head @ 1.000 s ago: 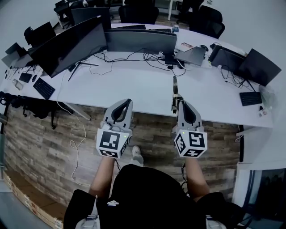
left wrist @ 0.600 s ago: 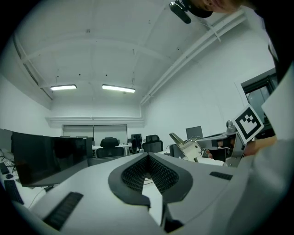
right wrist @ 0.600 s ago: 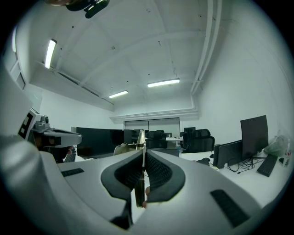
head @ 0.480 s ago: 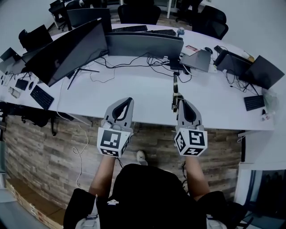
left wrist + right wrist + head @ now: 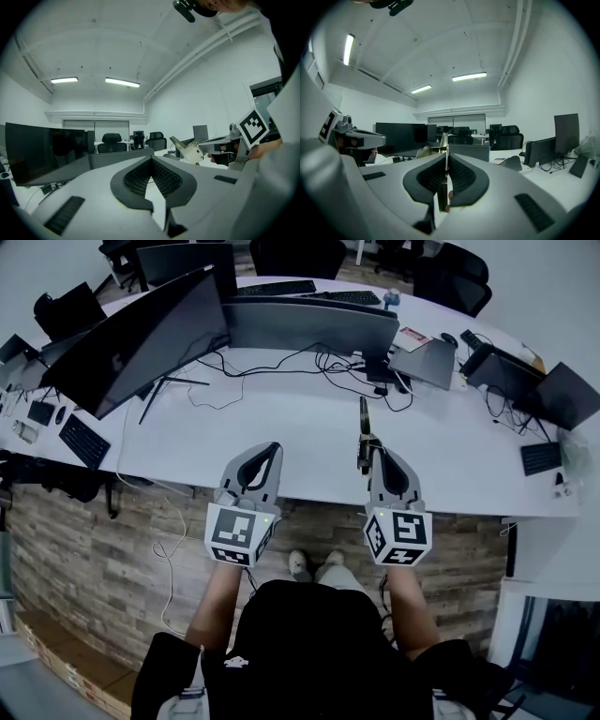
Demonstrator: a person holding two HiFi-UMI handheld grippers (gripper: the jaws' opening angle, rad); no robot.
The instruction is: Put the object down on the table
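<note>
The right gripper [image 5: 375, 452] has its jaws closed on a thin, flat, pale metal object [image 5: 364, 430]. The piece stands on edge between the pads and sticks out past the tips toward 12 o'clock. In the right gripper view the object shows as a narrow blade pinched between the two ribbed pads, pointing at the row of screens. It is held over the near strip of the white tabletop [image 5: 309, 432] and has not been set down.

The left gripper [image 5: 271, 450] sits level with it at 9 o'clock, well apart. Its jaws meet at the tips with nothing between them.

A large dark monitor [image 5: 141, 334] stands on the tabletop at 10 o'clock. A second monitor [image 5: 309, 327] stands at 12 o'clock, with black cables [image 5: 281, 367] trailing in front of it.
</note>
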